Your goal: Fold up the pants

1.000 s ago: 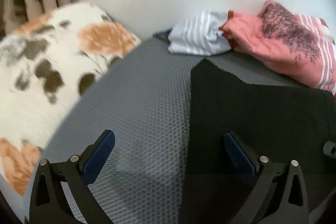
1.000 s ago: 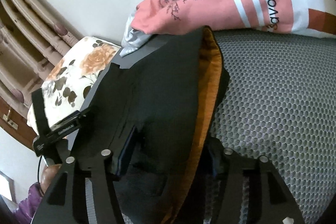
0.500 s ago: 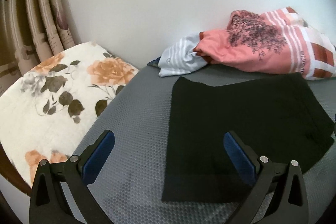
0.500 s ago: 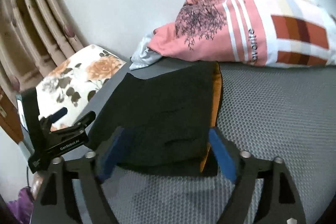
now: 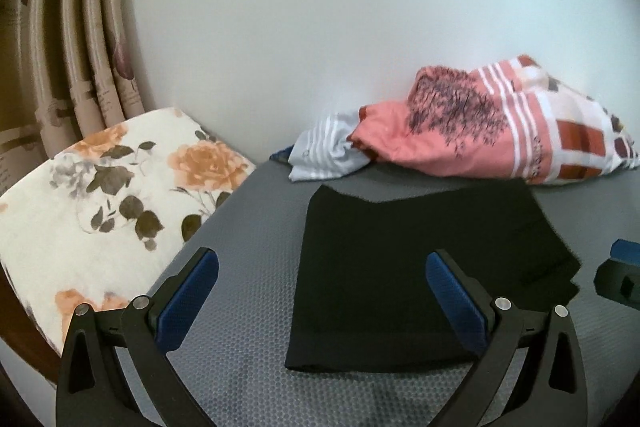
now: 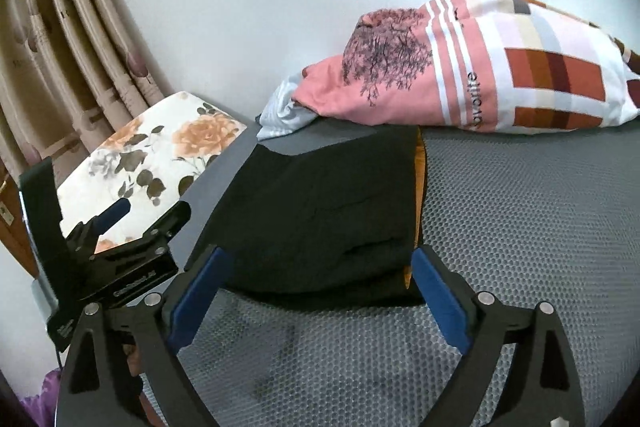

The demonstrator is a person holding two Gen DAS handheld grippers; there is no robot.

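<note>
The black pants (image 5: 400, 259) lie folded into a flat rectangle on the grey honeycomb mat (image 5: 248, 307); an orange lining shows along their right edge (image 6: 418, 187). My left gripper (image 5: 320, 283) hovers open in front of the pants' near left corner, nothing between its blue pads. My right gripper (image 6: 316, 279) is above the pants' near edge, its jaws still opening, with no cloth pinched between them. In the right wrist view the left gripper (image 6: 116, 227) stands to the left of the pants. A bit of the right gripper (image 5: 620, 275) shows at the left wrist view's right edge.
A pink patterned cloth bundle (image 6: 460, 75) and a white-striped light blue cloth (image 5: 328, 155) lie against the white wall behind the pants. A floral cushion (image 5: 100, 195) sits left of the mat. Curtains (image 5: 60, 47) hang at the far left.
Both grippers have pulled back and risen from the pants, so the whole folded garment now shows. The right gripper's jaws, which straddled the pants' edge, have spread wide and let go.
</note>
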